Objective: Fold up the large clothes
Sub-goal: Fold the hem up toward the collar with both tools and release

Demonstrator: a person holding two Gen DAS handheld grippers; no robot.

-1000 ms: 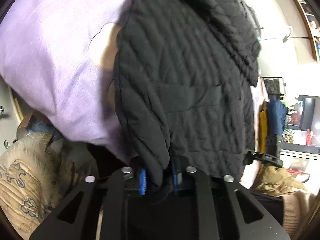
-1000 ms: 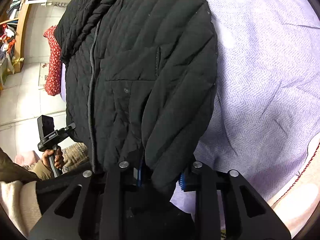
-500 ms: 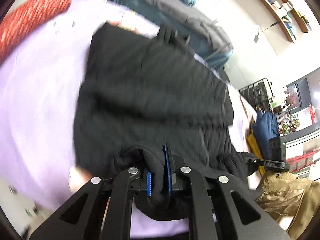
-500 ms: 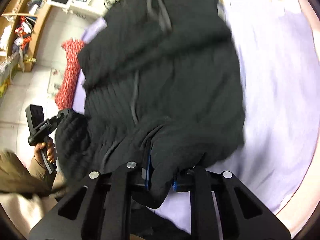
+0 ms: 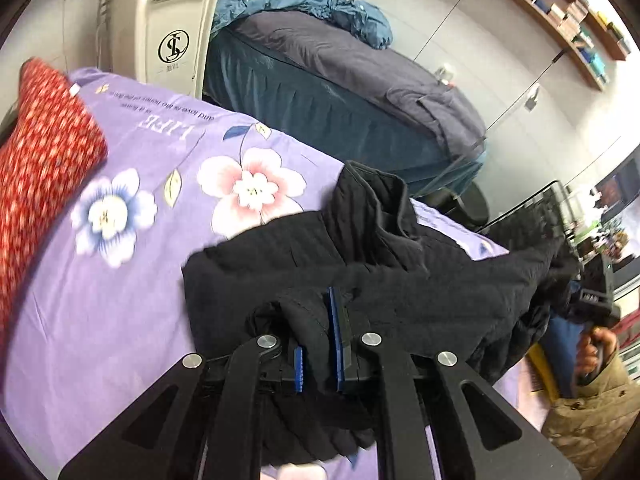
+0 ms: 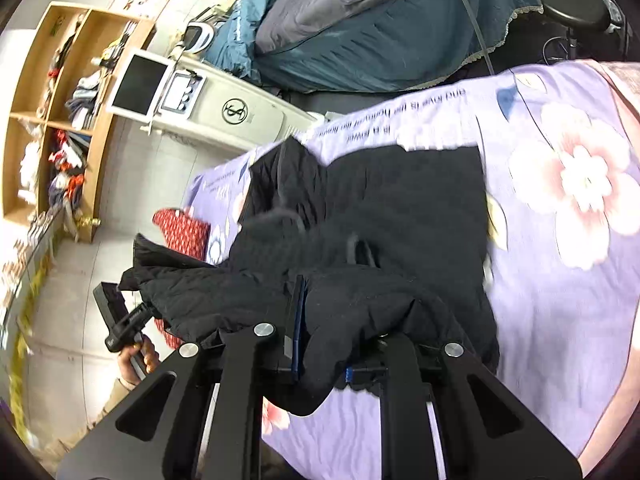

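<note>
A black quilted jacket [image 5: 400,280] lies bunched on a purple flowered bed sheet [image 5: 100,300], collar standing up at its far side. My left gripper [image 5: 316,332] is shut on a thick fold of the jacket, which bulges between the blue pads [image 5: 334,320]. In the right wrist view the same jacket [image 6: 400,208] spreads across the sheet [image 6: 560,300]. There my right gripper [image 6: 324,336] is shut on another fold that hangs over and hides its right pad. The lifted part of the jacket sags between the two grippers.
A red patterned pillow [image 5: 40,152] lies at the sheet's left edge. Beyond the sheet stand a white machine [image 5: 176,28] and a second bed with dark blue covers [image 5: 320,92]. A person's hand [image 5: 596,352] holds the other gripper's handle. Wooden shelves [image 6: 52,100] line the wall.
Both grippers rose and swept across the bed with the jacket's edge, doubling it over itself. More flowered sheet and the room beyond now show. Both stay clamped on fabric.
</note>
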